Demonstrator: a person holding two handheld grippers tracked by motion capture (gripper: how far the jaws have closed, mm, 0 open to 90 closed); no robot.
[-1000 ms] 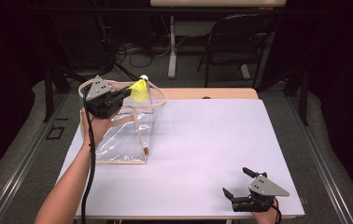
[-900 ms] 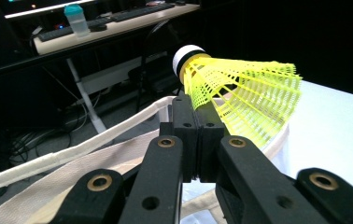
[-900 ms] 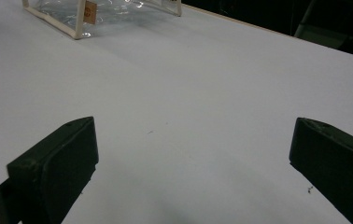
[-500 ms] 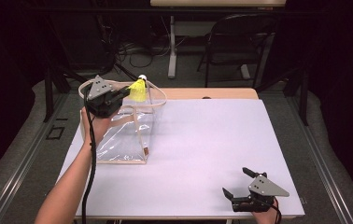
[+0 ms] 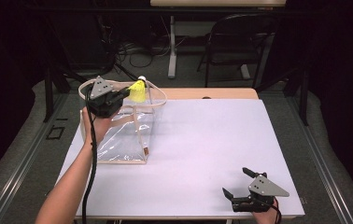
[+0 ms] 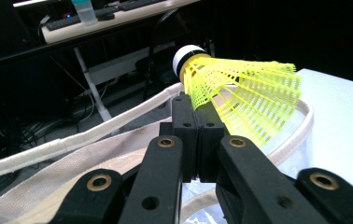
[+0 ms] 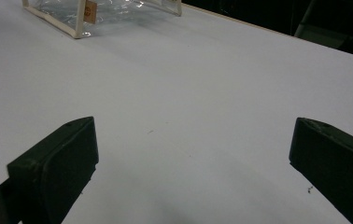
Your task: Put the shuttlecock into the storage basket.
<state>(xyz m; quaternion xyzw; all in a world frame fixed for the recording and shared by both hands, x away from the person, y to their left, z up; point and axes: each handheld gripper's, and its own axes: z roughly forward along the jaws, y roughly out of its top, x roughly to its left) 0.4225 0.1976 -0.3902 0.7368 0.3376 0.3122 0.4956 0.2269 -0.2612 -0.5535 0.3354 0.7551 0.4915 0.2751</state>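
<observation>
Yellow shuttlecock (image 5: 137,91) held over clear bag (image 5: 123,135)

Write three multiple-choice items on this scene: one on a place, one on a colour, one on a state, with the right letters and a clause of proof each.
1. Where is the shuttlecock?
A. flat on the table
B. held above the clear bag's open top
C. beside the right tool

2. What colour is the shuttlecock's skirt?
A. yellow
B. red
C. blue

3. How do the right tool's jaws stand?
A. shut on the bag
B. shut on nothing
C. open

Answers:
1 B: the left tool grips the skirt's edge over the bag's white rim.
2 A: the mesh skirt is bright yellow under a white cork.
3 C: its own view shows bare table between the parted jaws.
</observation>
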